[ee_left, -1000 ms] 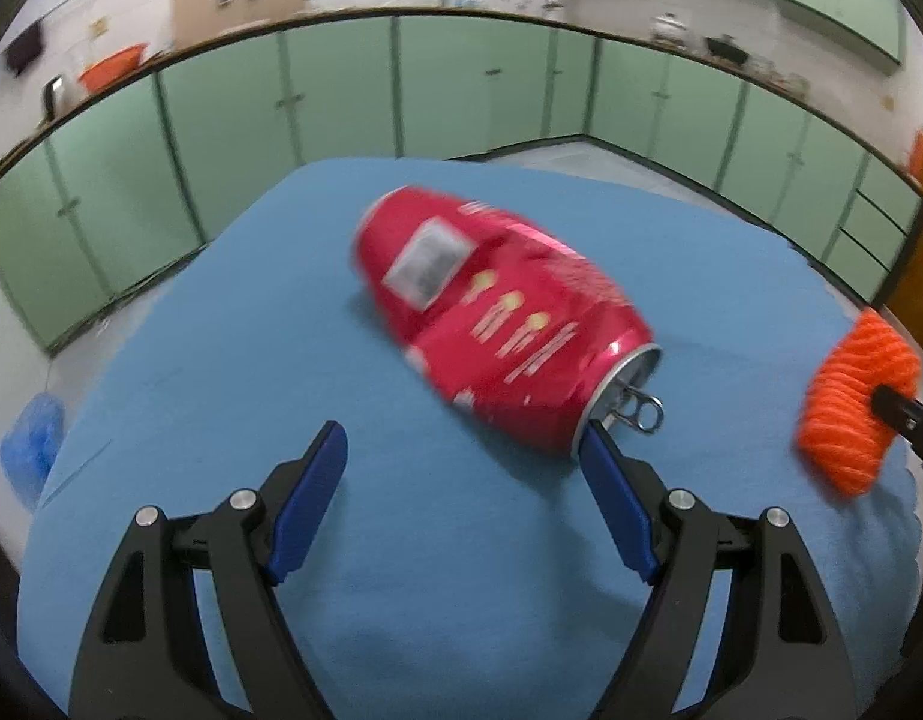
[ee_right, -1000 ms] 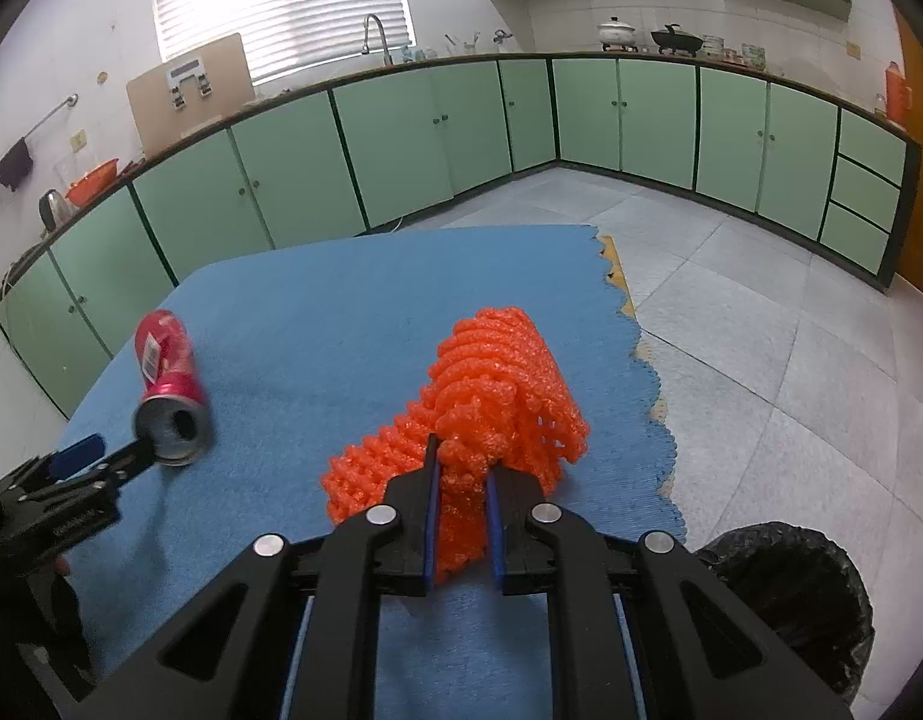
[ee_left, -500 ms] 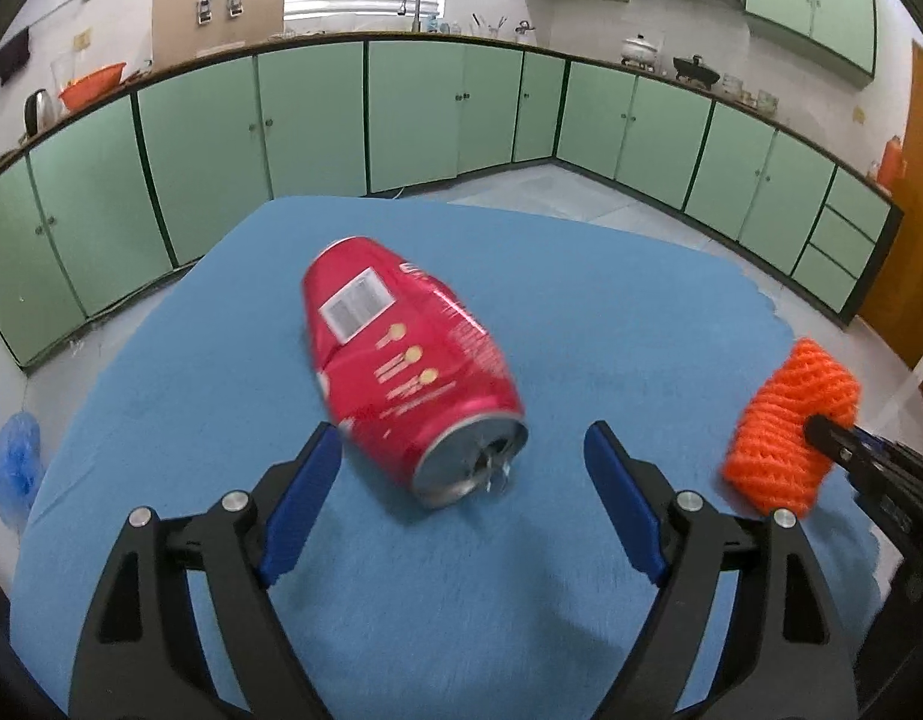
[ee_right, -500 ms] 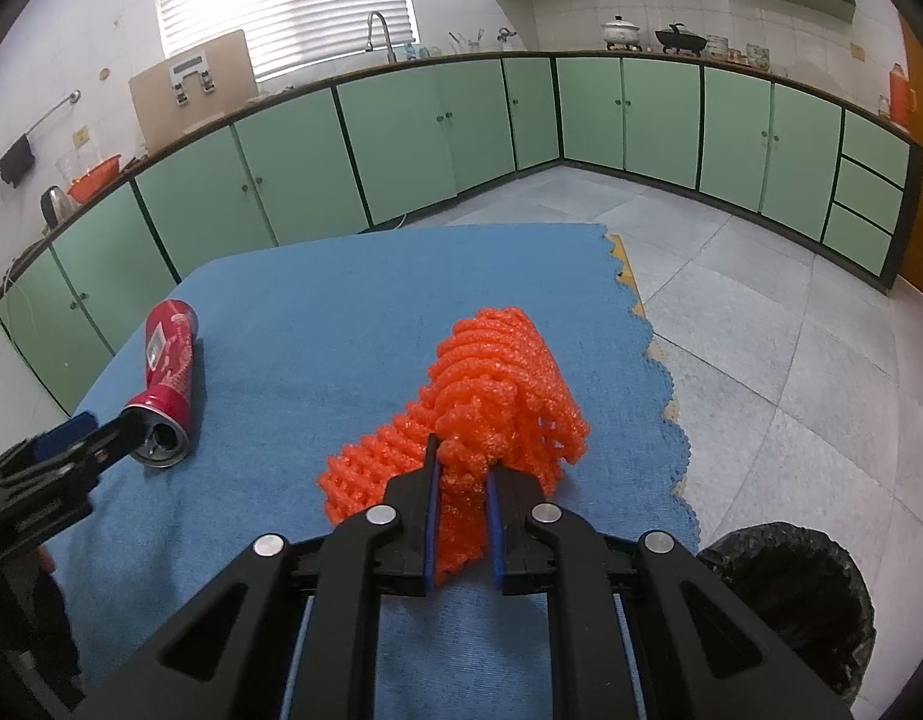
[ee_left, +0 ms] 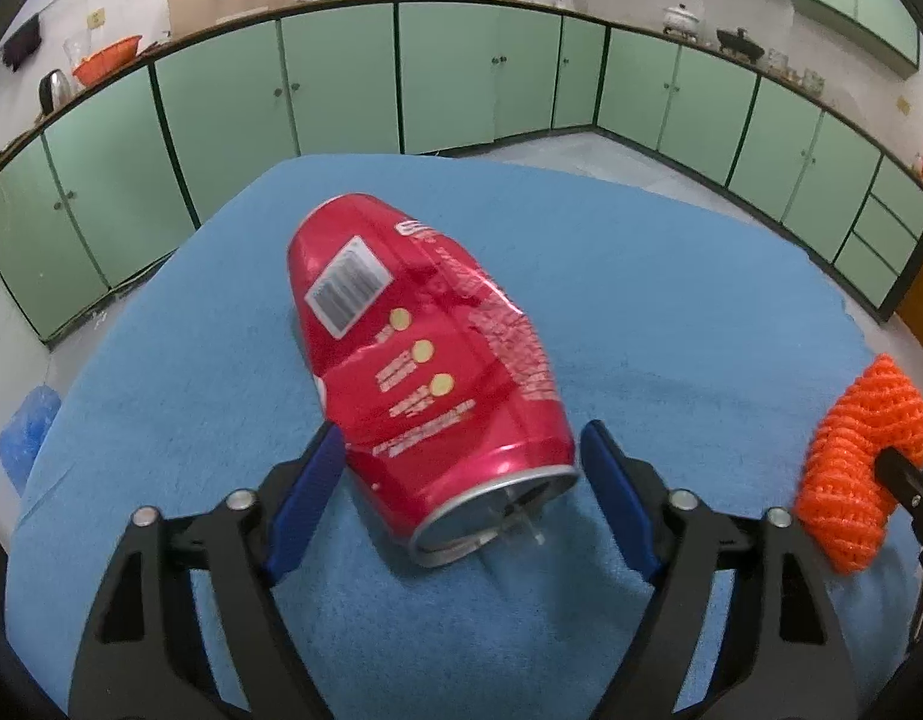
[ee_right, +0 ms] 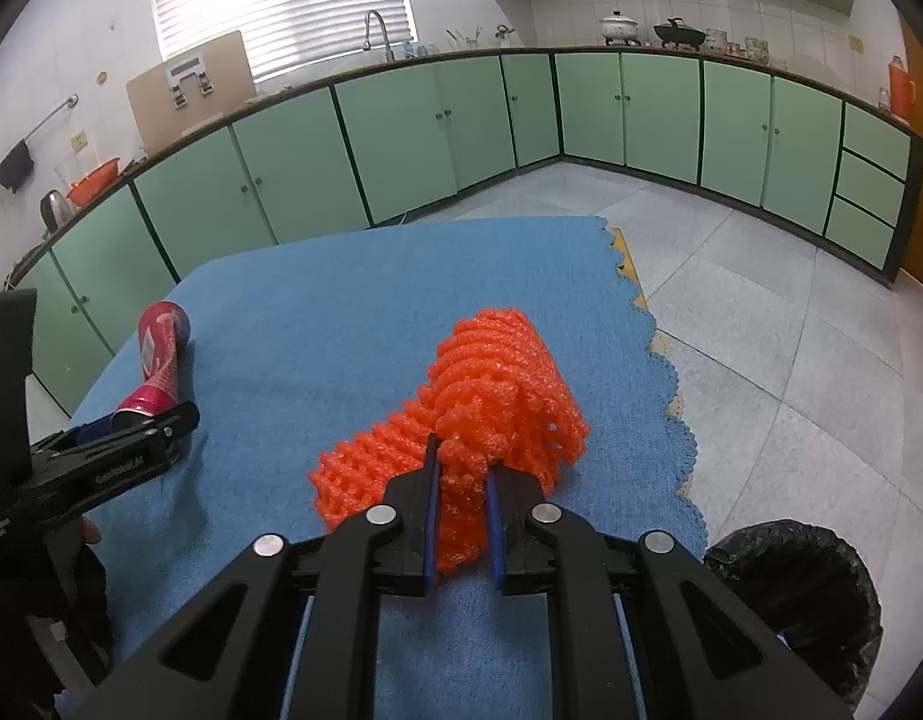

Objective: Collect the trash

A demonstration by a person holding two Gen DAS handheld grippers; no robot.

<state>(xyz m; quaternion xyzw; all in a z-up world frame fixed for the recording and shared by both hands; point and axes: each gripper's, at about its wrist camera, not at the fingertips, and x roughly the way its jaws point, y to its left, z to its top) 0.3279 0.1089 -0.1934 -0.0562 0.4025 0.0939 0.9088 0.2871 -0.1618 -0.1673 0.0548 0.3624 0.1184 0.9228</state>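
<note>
A dented red drink can (ee_left: 425,360) lies on its side on the blue tablecloth (ee_left: 671,312), its open end toward me. My left gripper (ee_left: 461,450) is open, its blue pads on either side of the can's near end. The can also shows in the right wrist view (ee_right: 158,360). My right gripper (ee_right: 461,468) is shut on an orange foam fruit net (ee_right: 497,384), which rests on the cloth near the right edge. The net shows at the right of the left wrist view (ee_left: 857,462).
A black-lined trash bin (ee_right: 803,588) stands on the floor below the table's right edge. The cloth's scalloped edge (ee_right: 659,354) marks the table's right side. Green cabinets (ee_right: 401,132) line the walls. A blue bag (ee_left: 26,426) lies on the floor at left.
My left gripper has moved forward and its jaws have narrowed, so the can's near end now sits between the pads. My right gripper still holds the net in the same place.
</note>
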